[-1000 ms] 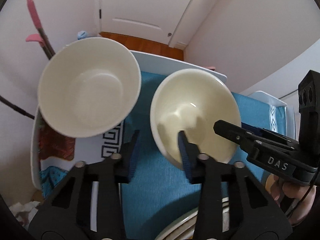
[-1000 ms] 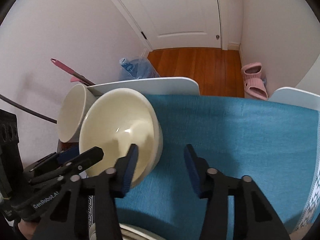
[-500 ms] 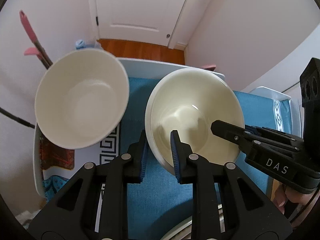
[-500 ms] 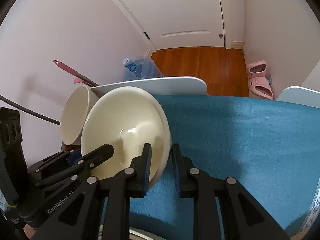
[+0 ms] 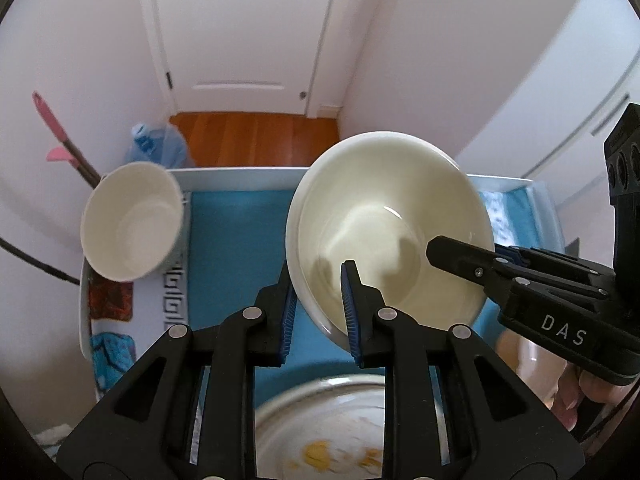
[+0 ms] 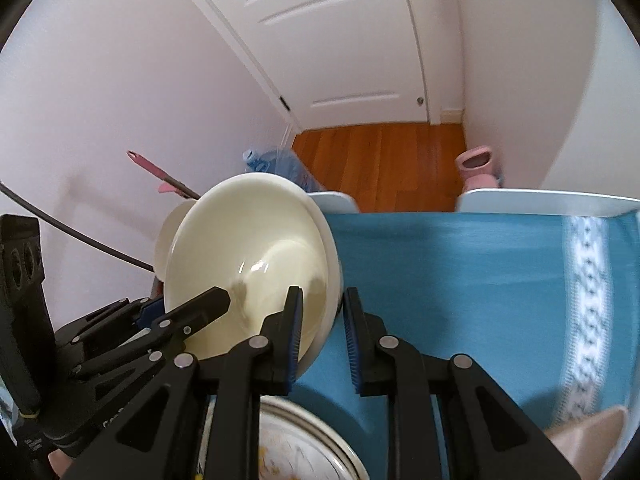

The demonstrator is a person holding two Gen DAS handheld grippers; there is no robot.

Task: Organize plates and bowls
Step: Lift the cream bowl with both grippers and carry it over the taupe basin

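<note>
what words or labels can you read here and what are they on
"DAS": white letters on the black body of the right gripper, left wrist view.
White lettering on the left gripper, right wrist view: cut off and too dark to read.
Nothing written on the cream bowl.

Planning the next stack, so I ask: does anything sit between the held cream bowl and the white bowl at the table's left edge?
Nothing visible: only bare blue tablecloth separates the cream bowl from the white bowl.

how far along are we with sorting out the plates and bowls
Nothing looks put away yet. In hand: the cream bowl is lifted off the blue cloth, its rim clamped by the left hand-held gripper and right hand-held gripper. Left: the white bowl and dirty plate.
</note>
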